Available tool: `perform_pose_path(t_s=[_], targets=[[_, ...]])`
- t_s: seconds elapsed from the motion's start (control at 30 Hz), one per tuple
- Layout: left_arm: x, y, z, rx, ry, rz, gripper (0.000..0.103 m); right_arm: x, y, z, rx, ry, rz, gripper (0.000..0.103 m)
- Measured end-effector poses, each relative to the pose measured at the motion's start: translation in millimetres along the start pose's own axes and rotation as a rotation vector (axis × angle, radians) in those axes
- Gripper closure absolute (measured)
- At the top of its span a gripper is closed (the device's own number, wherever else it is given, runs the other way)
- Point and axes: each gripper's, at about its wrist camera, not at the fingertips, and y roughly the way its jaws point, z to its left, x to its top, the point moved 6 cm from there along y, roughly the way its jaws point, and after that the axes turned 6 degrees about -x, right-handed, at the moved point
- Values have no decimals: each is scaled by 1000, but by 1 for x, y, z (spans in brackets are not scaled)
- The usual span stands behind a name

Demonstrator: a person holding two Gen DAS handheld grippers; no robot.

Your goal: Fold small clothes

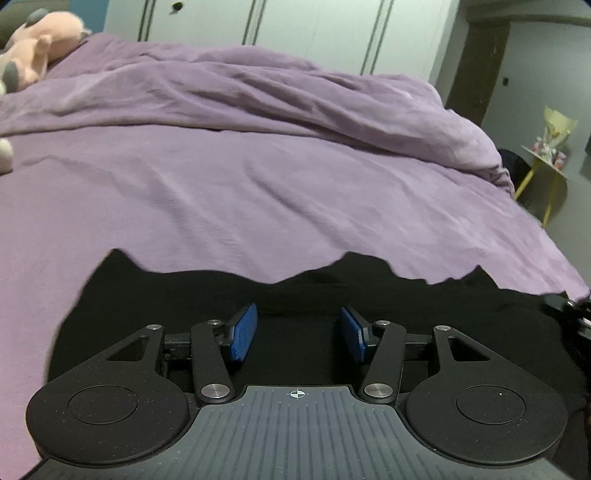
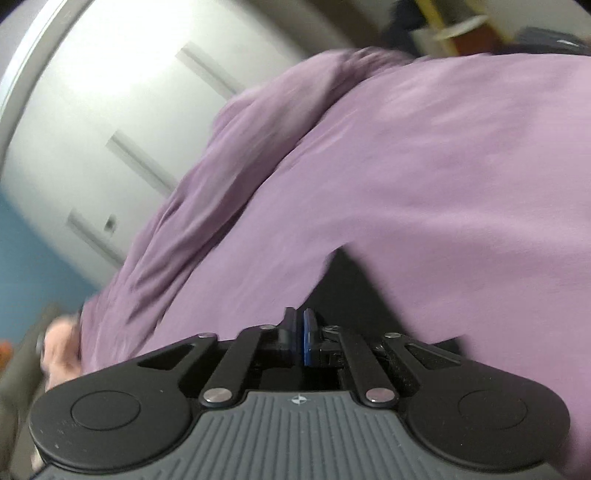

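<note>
**Black garment lies under both grippers**

The black garment (image 1: 295, 295) lies flat on the purple bed sheet (image 1: 258, 184), its long axis across the left wrist view. The left gripper (image 1: 298, 334) hangs open just above it. The right gripper (image 2: 300, 338) is closed; if it pinches cloth I cannot tell.

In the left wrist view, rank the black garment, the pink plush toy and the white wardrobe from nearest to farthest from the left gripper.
1. black garment: right under the left gripper, spread on the purple bed.
2. pink plush toy: far left, at the head of the bed.
3. white wardrobe: behind the bed, along the back.
</note>
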Motion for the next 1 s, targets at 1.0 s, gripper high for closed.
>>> perform_pose_path(t_s=[1.0], targets=[[-96,-190,58,-115,-264,121,17,-117,-193,58,26,-493,134,73]])
